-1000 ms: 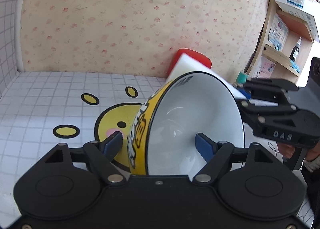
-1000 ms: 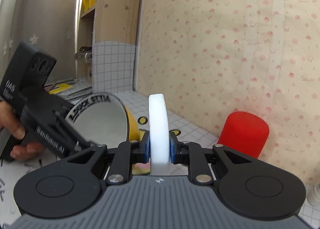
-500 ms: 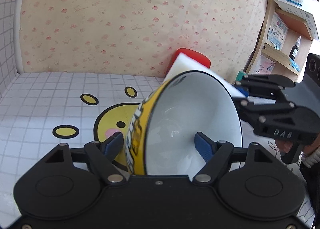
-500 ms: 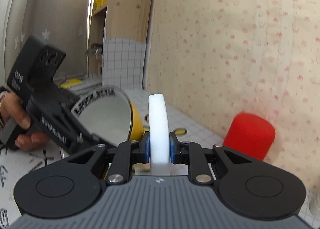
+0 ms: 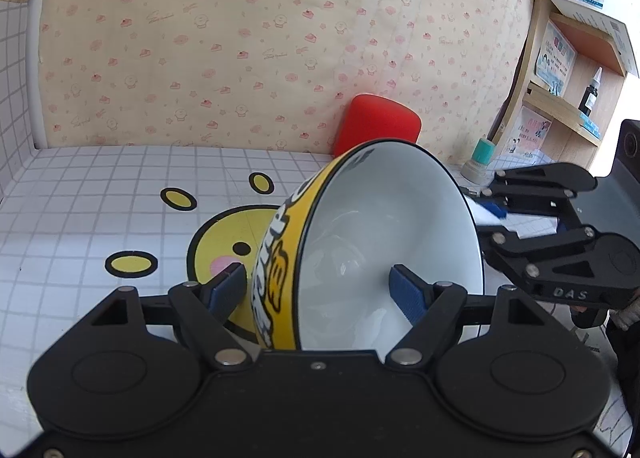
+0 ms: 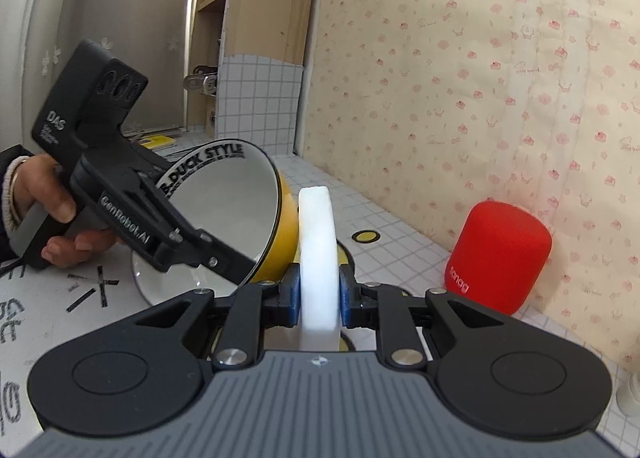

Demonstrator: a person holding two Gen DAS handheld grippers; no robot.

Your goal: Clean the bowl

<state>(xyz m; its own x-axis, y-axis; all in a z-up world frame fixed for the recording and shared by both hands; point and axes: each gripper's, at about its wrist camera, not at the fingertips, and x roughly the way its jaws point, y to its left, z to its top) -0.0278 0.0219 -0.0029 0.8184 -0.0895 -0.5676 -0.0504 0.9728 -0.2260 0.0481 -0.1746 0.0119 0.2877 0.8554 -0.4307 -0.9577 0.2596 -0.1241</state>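
1. White tiled counter (image 5: 80,218) with a yellow duck face printed on it runs up to a wall (image 5: 240,38) papered in small pink patterns; a wooden shelf (image 5: 568,106) stands at the right end of the counter.
2. A red cylinder (image 6: 498,254) stands at the back edge of the counter against the wall, well apart from the work.
3. The bowl (image 5: 384,242), yellow outside and white inside, is tipped on its side above the middle of the counter, its opening facing right.
4. The left gripper (image 5: 320,292) straddles the bowl's wall, one finger outside and one inside. The fingers stand fairly wide, and whether they press the wall I cannot tell, though the bowl appears to hang from them.
5. The right gripper (image 6: 319,294) pinches a white sponge (image 6: 318,258) firmly between its pads, edge forward.
6. The sponge sits just beside the bowl's yellow outer side, not inside it.
7. The inside looks white and glossy, with no visible dirt.
8. My judgement: wiping is under way or about to start; the inside pass seems left to do.
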